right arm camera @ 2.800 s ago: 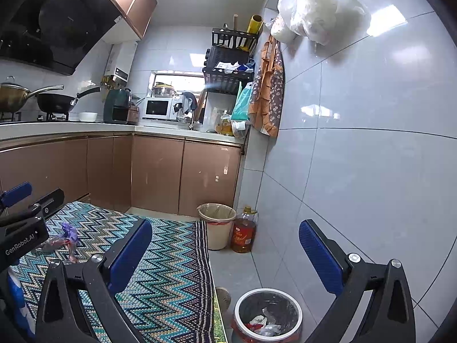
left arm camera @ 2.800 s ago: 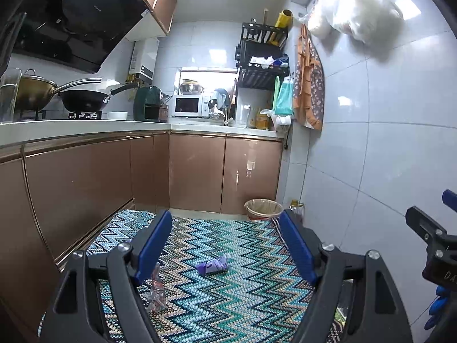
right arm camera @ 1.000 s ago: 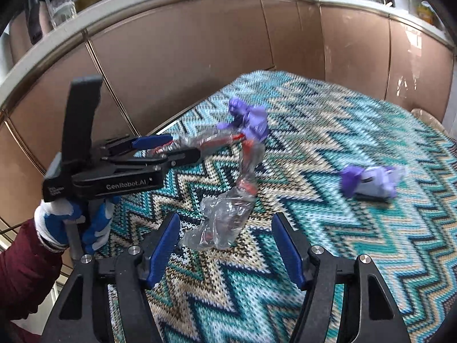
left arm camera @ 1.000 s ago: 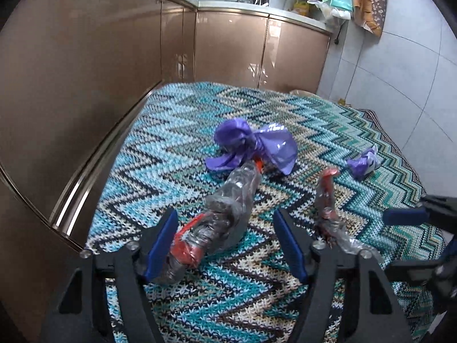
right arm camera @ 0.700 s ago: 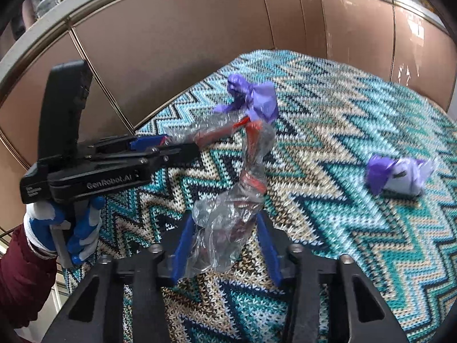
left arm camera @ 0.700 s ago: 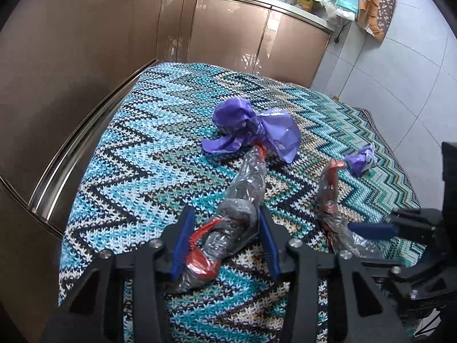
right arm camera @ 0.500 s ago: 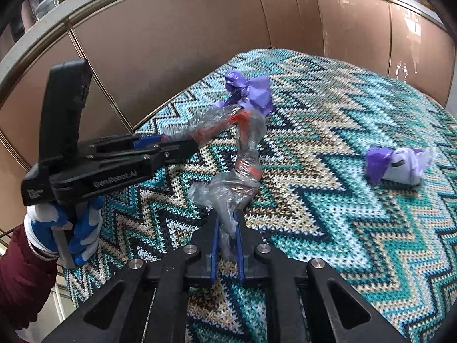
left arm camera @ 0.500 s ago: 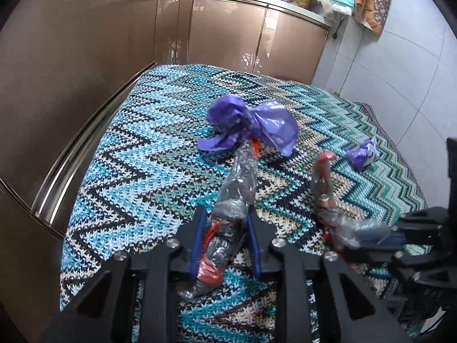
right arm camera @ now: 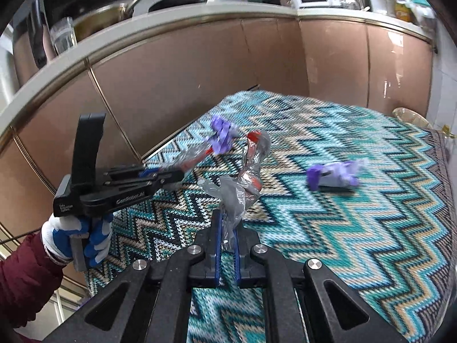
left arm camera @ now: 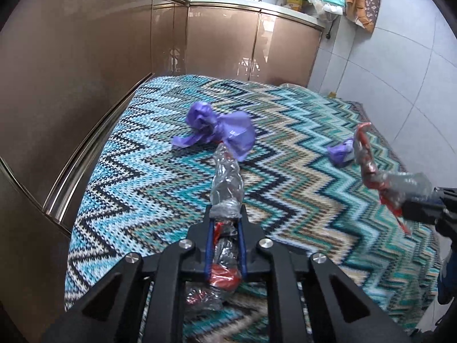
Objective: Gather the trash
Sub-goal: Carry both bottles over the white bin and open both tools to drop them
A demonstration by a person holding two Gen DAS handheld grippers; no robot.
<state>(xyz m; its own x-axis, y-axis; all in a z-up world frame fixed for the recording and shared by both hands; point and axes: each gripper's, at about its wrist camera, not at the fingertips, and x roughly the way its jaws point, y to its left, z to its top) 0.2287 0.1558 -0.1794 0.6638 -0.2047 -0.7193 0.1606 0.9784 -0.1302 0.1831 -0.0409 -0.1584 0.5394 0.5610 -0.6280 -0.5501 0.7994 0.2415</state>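
Wrappers are gripped: our left gripper point(left arm camera: 225, 223) is closing on one point(left arm camera: 227, 180), our right point(right arm camera: 227, 225) clamps another point(right arm camera: 242, 188). Next we carry both binward.

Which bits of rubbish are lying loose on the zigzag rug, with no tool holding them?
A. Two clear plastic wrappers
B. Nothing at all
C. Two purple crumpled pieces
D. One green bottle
C: a large purple crumpled piece and a smaller purple piece lie free on the rug, while each clear wrapper is pinched in a tool.
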